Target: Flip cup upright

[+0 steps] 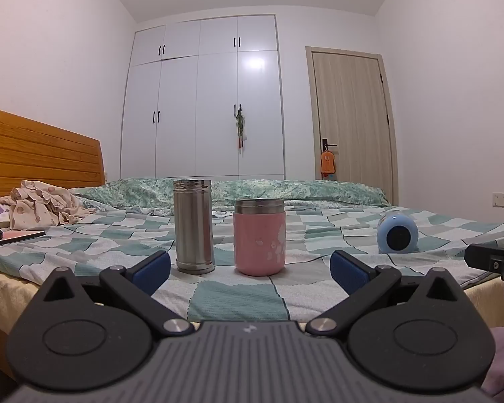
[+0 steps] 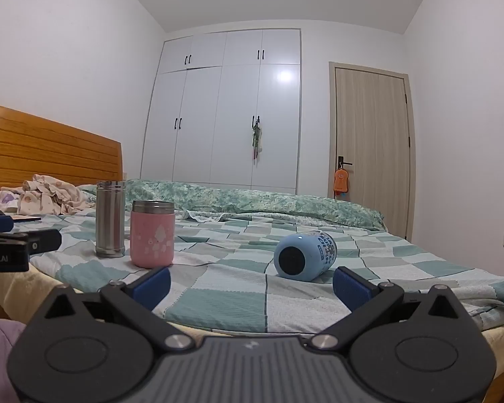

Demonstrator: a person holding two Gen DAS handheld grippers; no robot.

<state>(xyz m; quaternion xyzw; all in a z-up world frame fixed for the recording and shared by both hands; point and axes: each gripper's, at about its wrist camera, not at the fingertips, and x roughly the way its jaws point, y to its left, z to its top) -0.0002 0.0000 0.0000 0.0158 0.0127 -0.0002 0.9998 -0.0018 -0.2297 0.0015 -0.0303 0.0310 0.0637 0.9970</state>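
A light blue cup (image 2: 305,256) lies on its side on the checked bedspread, its dark round end facing me; it also shows in the left wrist view (image 1: 397,234) at the right. A pink cup (image 1: 259,237) and a tall steel cup (image 1: 194,226) stand upright side by side; both show in the right wrist view, pink (image 2: 152,233) and steel (image 2: 110,219). My left gripper (image 1: 250,270) is open and empty, just short of the two upright cups. My right gripper (image 2: 251,287) is open and empty, just short of the blue cup.
The checked bedspread (image 2: 218,302) covers the bed to its near edge. Crumpled clothes (image 1: 40,206) and a flat book (image 1: 13,236) lie at the left by the wooden headboard (image 1: 33,154). A green quilt (image 2: 268,203) is bunched along the far side. Each gripper shows at the edge of the other's view.
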